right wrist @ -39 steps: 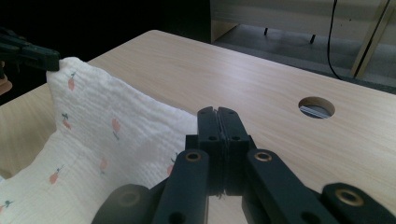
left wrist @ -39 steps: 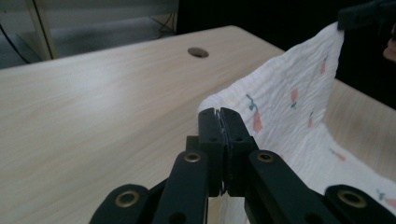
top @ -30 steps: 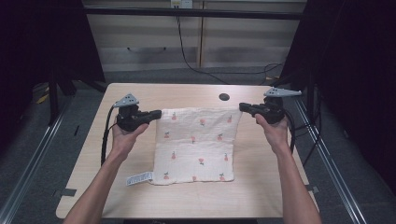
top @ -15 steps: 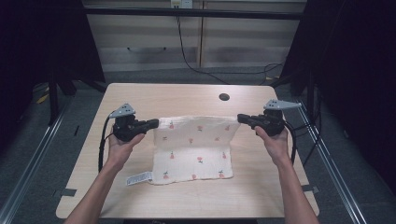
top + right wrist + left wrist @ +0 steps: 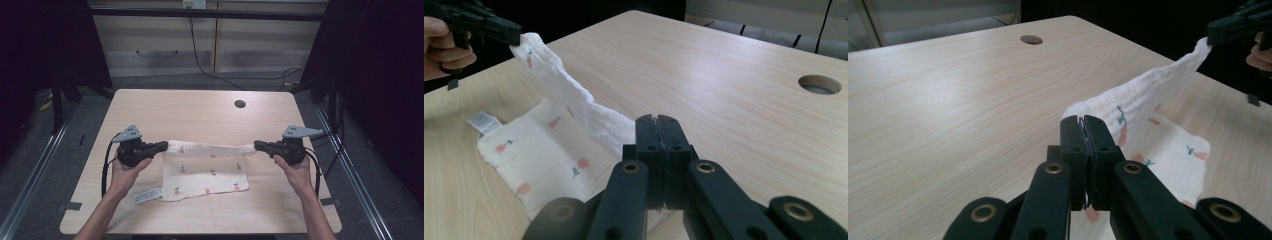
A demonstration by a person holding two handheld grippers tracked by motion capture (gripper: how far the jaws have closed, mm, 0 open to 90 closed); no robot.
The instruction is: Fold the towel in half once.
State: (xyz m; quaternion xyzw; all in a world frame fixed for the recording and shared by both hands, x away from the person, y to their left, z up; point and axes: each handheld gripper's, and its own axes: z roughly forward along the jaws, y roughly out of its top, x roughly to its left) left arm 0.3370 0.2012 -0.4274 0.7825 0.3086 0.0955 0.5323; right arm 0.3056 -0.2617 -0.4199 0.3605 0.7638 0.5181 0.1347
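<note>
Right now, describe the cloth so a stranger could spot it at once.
On the pale wooden table, look between the left gripper and right gripper. The cloth is white with small red fruit prints, each far corner pinched in shut jaws, its near part lying flat with a label at one corner.

The cloth (image 5: 205, 167) is white with small red and pink fruit prints. Its far edge is lifted off the table and stretched in a line between two pinched corners, while the near part lies flat on the wood. A small white label (image 5: 147, 195) sticks out at the near left corner.
</note>
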